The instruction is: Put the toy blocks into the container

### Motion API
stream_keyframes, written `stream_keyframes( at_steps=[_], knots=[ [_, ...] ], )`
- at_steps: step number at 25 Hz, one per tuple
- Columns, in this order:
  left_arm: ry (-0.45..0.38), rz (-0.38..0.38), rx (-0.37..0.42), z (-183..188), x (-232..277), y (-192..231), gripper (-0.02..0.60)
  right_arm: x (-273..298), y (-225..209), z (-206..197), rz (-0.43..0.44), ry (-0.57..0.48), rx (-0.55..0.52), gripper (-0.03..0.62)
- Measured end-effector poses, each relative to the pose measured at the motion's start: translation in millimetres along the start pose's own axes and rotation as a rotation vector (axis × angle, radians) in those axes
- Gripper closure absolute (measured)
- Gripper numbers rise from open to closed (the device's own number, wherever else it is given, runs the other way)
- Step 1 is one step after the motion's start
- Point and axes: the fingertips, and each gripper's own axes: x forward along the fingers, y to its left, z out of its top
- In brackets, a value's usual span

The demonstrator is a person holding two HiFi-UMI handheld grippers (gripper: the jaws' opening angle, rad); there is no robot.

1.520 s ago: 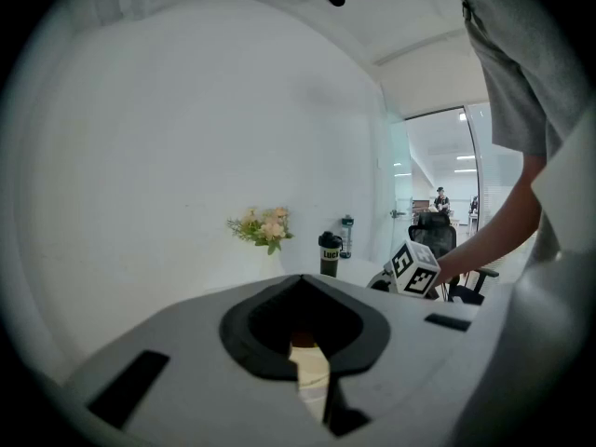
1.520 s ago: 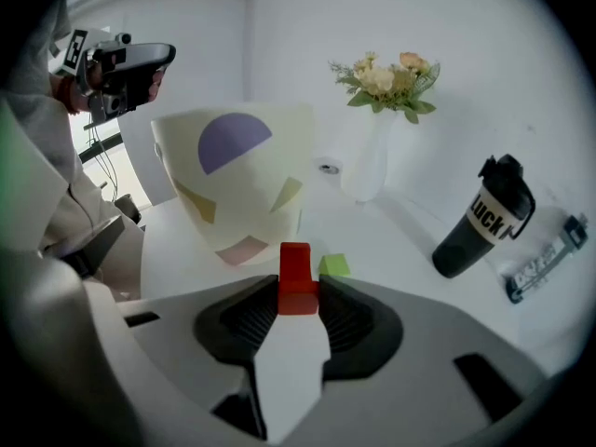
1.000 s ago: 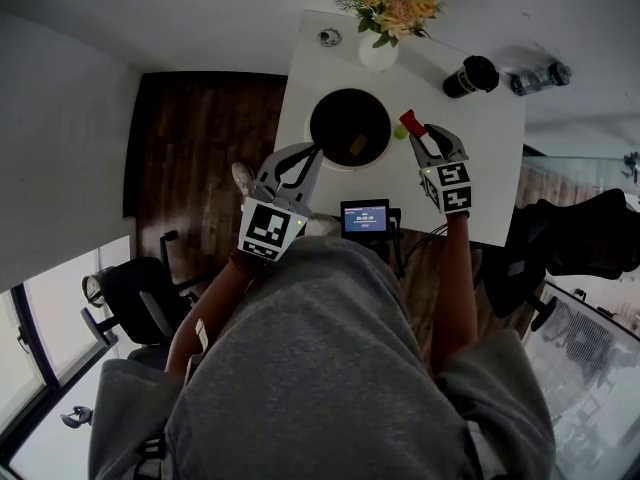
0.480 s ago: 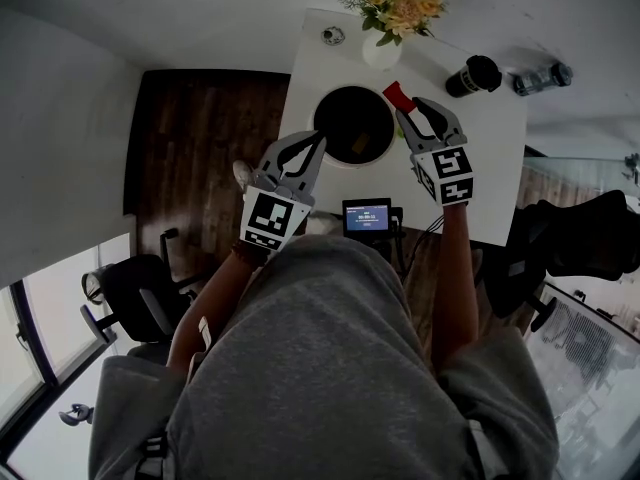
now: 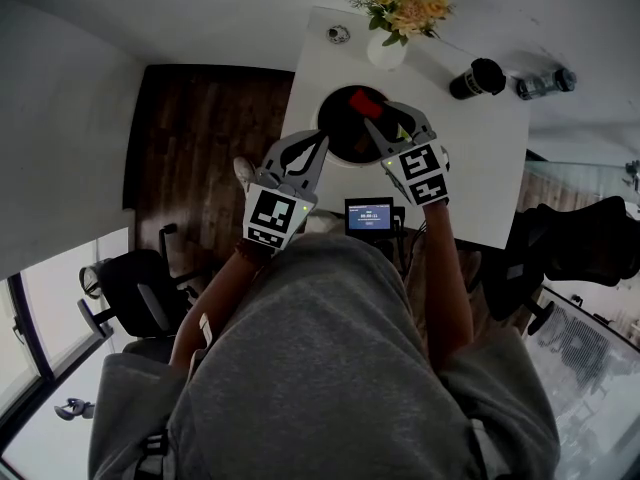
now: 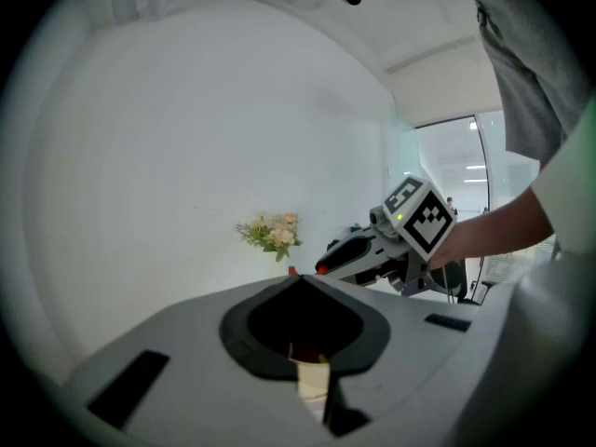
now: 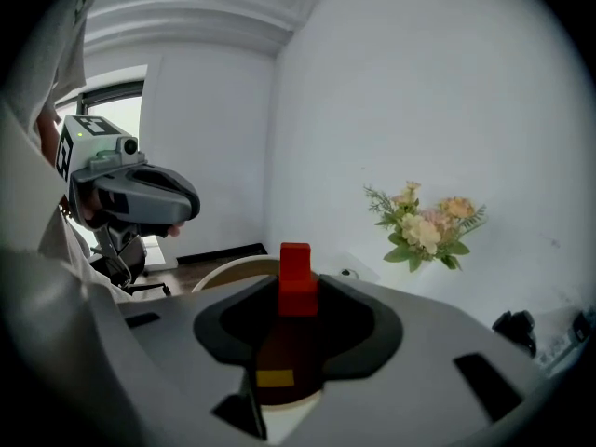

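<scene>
My fingers [image 6: 168, 343] meet tip to tip, with a dark hollow between them. Beyond them the right gripper [image 6: 328, 264] points in from the right, a bit of red block [image 6: 321, 269] at its end. Flowers [image 6: 271, 234] stand by the white wall [image 6: 186, 138].

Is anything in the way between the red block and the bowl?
Nothing visible. The right gripper holds the red block right over the open dark bowl. The left gripper is beside the rim, off to the side.
</scene>
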Motion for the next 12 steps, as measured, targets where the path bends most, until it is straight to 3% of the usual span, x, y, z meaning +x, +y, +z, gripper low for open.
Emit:
stream_keyframes(
  at_steps=[12],
  knots=[
    [0.017,-0.003,-0.011,-6.3,-0.9,-2.0,0.574,15.3,26.6,-4.4,0.073,0.046,-0.041,0.457]
  ],
)
